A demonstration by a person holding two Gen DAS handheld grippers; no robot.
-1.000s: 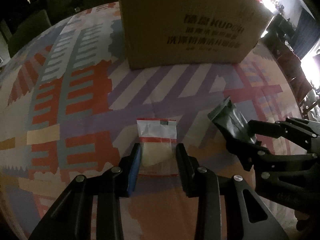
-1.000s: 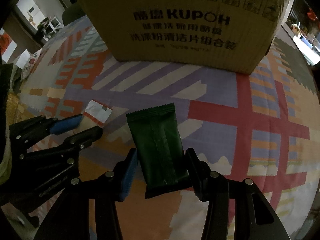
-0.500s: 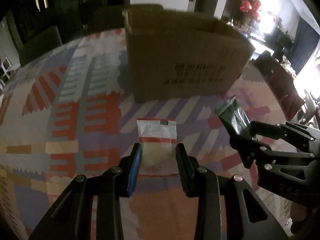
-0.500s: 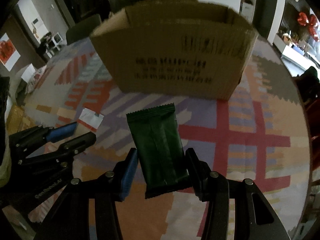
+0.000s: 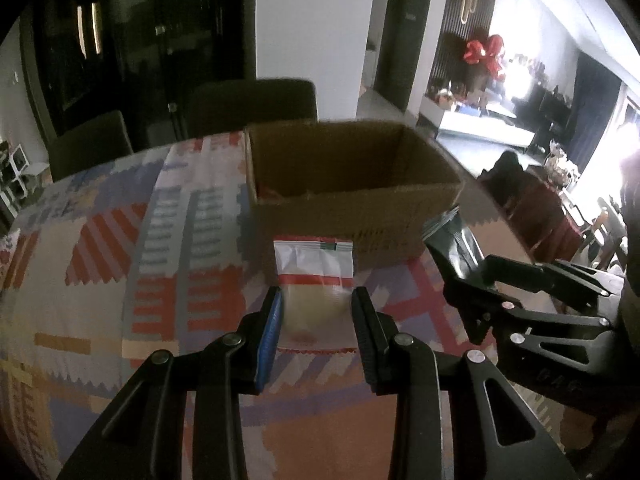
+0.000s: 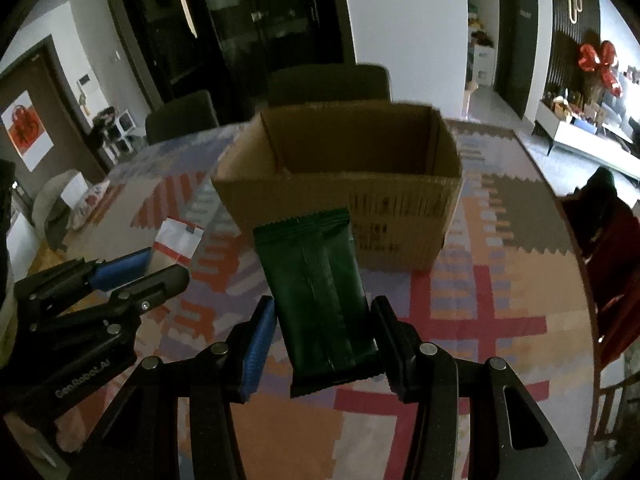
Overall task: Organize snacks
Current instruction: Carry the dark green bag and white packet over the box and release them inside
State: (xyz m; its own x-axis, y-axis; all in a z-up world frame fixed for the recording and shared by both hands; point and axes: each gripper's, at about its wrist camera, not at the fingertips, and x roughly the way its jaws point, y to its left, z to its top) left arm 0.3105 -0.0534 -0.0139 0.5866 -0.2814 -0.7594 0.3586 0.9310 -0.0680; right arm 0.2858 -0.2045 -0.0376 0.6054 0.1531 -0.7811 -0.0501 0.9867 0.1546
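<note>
A home's dining room is showing here: dark chairs are standing round a table wearing a bright patterned cloth, glass-fronted cabinets are lining the back wall, and red bow decorations are hanging above a cluttered sideboard

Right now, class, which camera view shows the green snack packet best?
The right wrist view: the green snack packet faces it whole, centred. The left wrist view catches only its edge-on end at the right.
</note>
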